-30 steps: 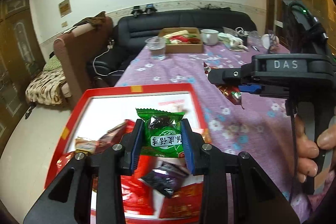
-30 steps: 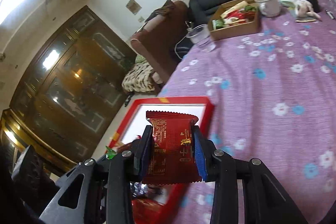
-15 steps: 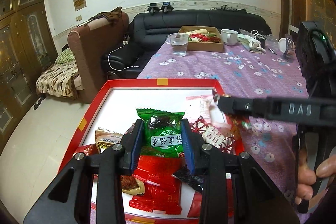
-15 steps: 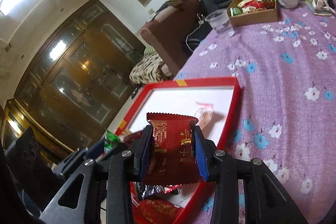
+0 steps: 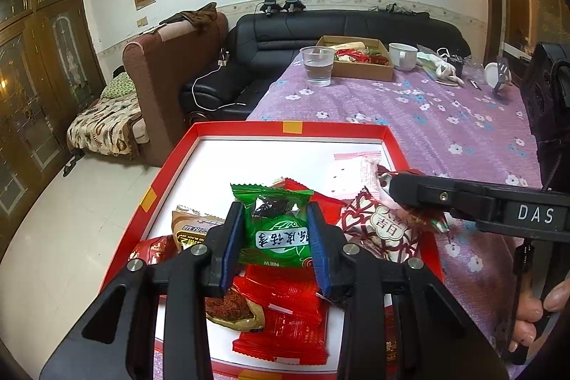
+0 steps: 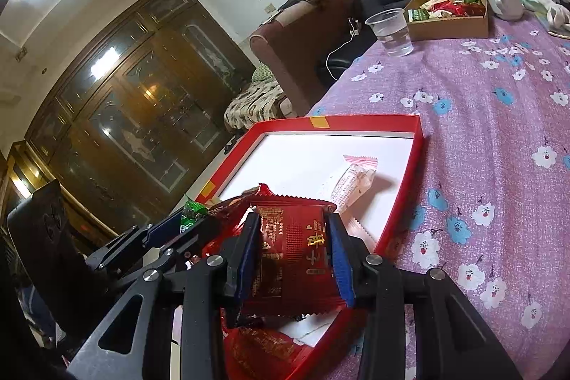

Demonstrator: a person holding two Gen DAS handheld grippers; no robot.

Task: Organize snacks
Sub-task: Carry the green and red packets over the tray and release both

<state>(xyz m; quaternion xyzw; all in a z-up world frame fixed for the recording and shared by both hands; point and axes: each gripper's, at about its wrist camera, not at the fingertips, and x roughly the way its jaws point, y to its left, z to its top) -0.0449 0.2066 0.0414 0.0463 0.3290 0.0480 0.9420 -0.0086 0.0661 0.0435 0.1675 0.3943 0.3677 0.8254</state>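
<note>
My left gripper (image 5: pixel 276 237) is shut on a green snack packet (image 5: pixel 274 230) and holds it above the red tray (image 5: pixel 285 125) with a white floor. My right gripper (image 6: pixel 294 255) is shut on a dark red snack packet (image 6: pixel 292 259), over the tray's right part (image 6: pixel 409 166). The right gripper also shows from the side in the left wrist view (image 5: pixel 392 186), above a red-and-white patterned packet (image 5: pixel 383 230). Several red, brown and clear packets (image 5: pixel 281 316) lie in the tray. The left gripper with its green packet shows at the left in the right wrist view (image 6: pixel 190 214).
The tray sits at the near left corner of a table under a purple flowered cloth (image 5: pixel 427 116). At the far end stand a plastic cup of water (image 5: pixel 316 66), a cardboard box of snacks (image 5: pixel 359 61) and a white mug (image 5: pixel 402 56). Sofas stand beyond.
Both grippers have moved down and in over the tray with their packets still held. The right gripper now hangs lower, above the packets on the tray's right side.
</note>
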